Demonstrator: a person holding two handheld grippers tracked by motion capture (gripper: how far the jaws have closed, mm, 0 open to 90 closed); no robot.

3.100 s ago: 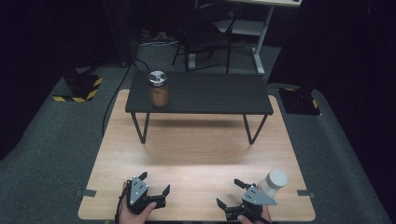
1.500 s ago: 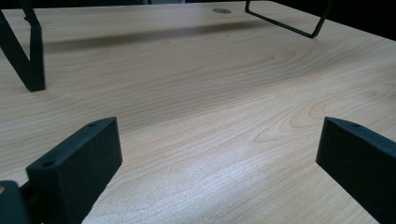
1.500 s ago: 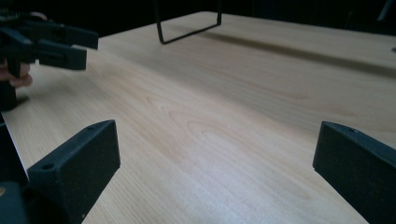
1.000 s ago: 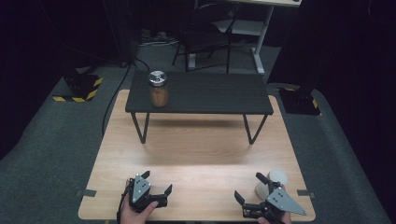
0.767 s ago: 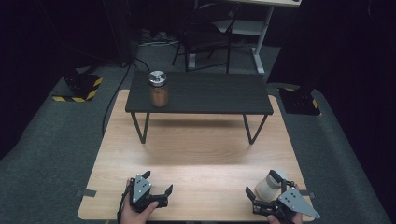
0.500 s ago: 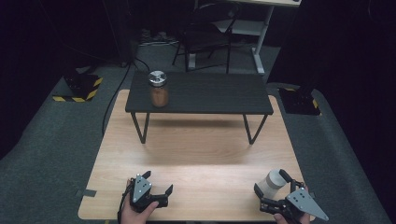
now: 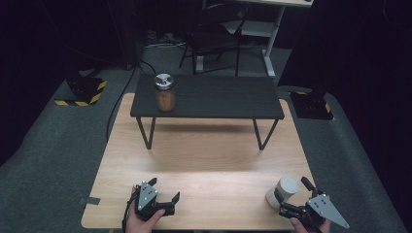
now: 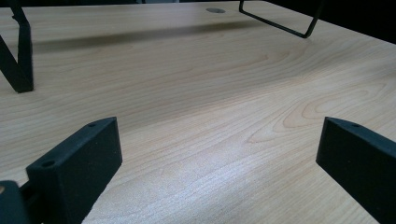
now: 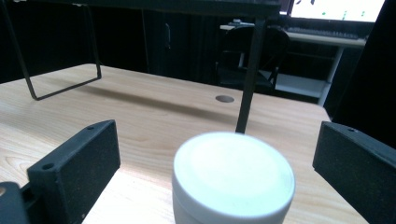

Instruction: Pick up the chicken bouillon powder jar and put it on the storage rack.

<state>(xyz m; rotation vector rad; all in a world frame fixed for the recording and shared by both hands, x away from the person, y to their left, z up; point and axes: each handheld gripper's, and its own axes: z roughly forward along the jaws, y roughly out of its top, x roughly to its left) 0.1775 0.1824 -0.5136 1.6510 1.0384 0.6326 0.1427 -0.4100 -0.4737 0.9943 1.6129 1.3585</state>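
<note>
Right gripper [image 9: 219, 182] around unlabelled white container [image 9: 233, 179]

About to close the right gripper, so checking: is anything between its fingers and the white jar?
Nothing visible. The white jar stands upright on the table between the open fingers of the right gripper, with bare gaps on both sides.
</note>
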